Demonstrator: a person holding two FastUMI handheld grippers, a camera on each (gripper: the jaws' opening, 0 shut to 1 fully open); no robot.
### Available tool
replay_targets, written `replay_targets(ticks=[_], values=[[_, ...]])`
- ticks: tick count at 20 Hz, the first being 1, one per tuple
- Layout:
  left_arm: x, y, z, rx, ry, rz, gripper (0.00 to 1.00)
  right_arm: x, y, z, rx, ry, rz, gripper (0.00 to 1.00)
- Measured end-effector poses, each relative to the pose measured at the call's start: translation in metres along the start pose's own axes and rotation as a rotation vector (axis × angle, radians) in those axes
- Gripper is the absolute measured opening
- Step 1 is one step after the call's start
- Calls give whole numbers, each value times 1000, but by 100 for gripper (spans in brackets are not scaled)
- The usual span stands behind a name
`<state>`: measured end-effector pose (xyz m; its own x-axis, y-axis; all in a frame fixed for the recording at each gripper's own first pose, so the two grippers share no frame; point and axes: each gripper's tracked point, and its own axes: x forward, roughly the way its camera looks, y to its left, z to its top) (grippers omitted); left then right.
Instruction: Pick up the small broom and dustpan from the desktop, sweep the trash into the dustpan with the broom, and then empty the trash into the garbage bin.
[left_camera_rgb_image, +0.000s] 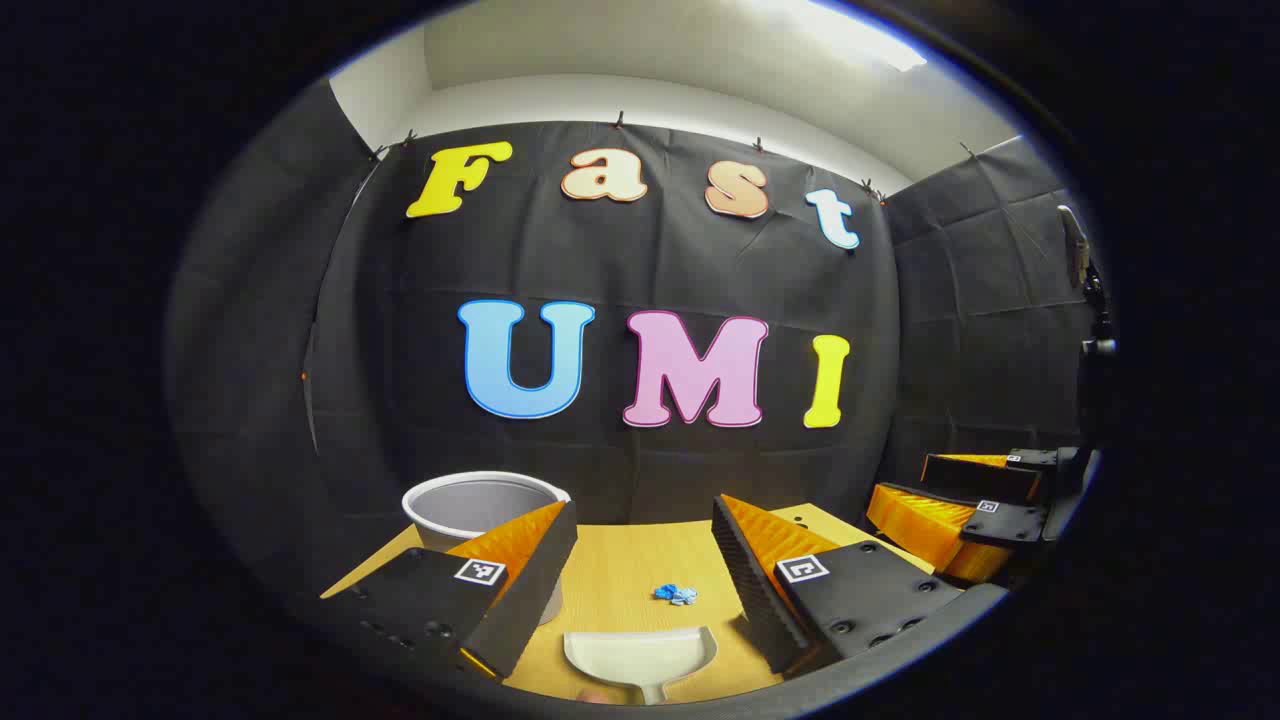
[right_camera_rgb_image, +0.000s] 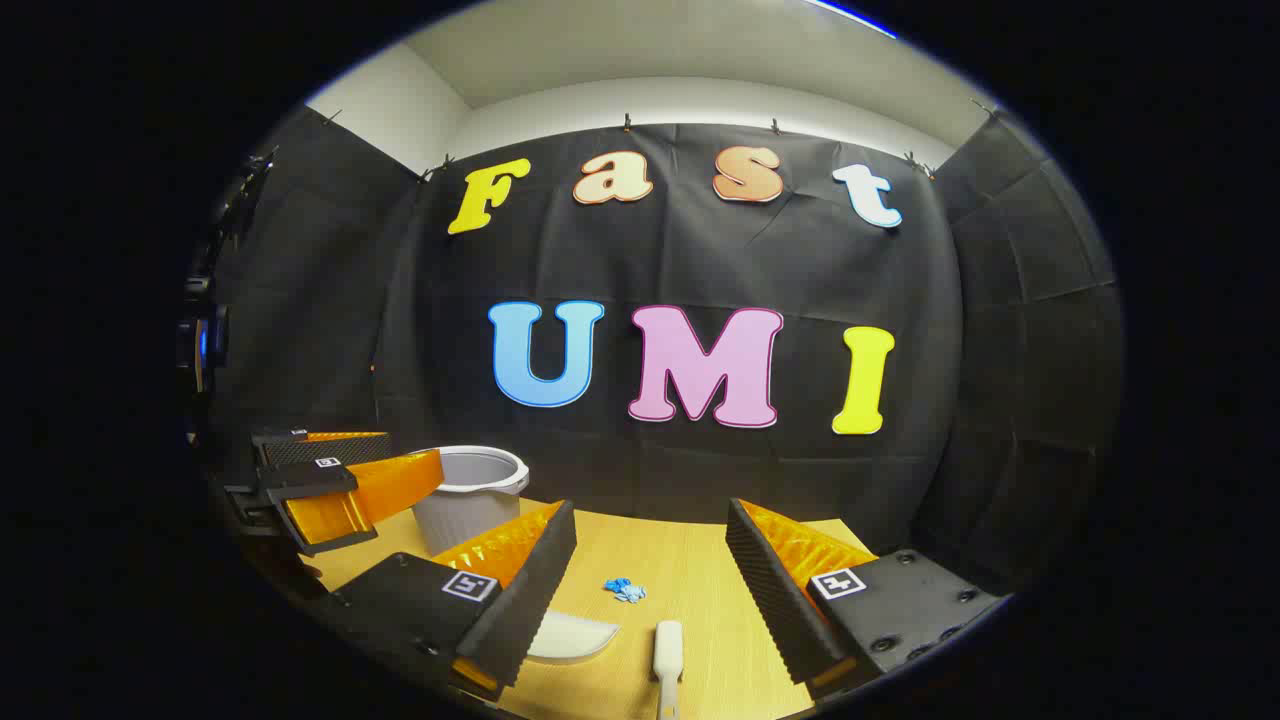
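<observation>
In the left gripper view, the left gripper (left_camera_rgb_image: 640, 585) stood wide open above the near part of the wooden desk (left_camera_rgb_image: 620, 570), its two fingers spread far apart and touching nothing. Between those fingers, close to the desk's near edge, lay the white dustpan (left_camera_rgb_image: 640, 655), flat on the wood with its handle pointing toward the camera. Just beyond the dustpan, toward the middle of the desk, sat a small crumpled piece of blue trash (left_camera_rgb_image: 676, 594), apart from the pan. The grey garbage bin (left_camera_rgb_image: 480, 505) stood at the far left corner of the desk, against the black wall, partly hidden behind the gripper's left finger. At the right side of this view the right gripper (left_camera_rgb_image: 960, 500) hung over the desk's right edge, its jaws apart and empty.

In the right gripper view, the right gripper (right_camera_rgb_image: 650, 590) was likewise wide open and held nothing, its fingers above the desk (right_camera_rgb_image: 690, 570). Between them, near the desk's front edge, lay the small broom (right_camera_rgb_image: 668, 655), showing as a pale handle pointing toward the camera. The dustpan (right_camera_rgb_image: 575, 638) lay just left of it, half covered by the gripper's left finger. The blue trash (right_camera_rgb_image: 625, 590) lay beyond both, near the desk's middle. The bin (right_camera_rgb_image: 475, 490) stood at the far left corner, and the left gripper (right_camera_rgb_image: 340, 480) hung just in front of it, jaws parted and empty.
</observation>
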<state>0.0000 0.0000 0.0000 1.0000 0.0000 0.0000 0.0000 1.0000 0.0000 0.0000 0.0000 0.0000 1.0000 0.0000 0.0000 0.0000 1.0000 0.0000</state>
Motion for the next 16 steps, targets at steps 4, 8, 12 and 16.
replay_targets(ticks=[4, 8, 12, 16], values=[[3, 6, -1, -3, 4, 8, 81, 5, 5, 1, -1, 2, 14, 97], [6, 7, 0, -1, 8, -4, 81, 10, 9, -1, -3, 5, 19, 97], [11, 6, -1, 16, 13, -22, 81, 14, 14, -4, -20, 13, 24, 97], [15, 5, -2, 25, 17, -35, 81, 14, 14, -5, -20, 13, 16, 97]])
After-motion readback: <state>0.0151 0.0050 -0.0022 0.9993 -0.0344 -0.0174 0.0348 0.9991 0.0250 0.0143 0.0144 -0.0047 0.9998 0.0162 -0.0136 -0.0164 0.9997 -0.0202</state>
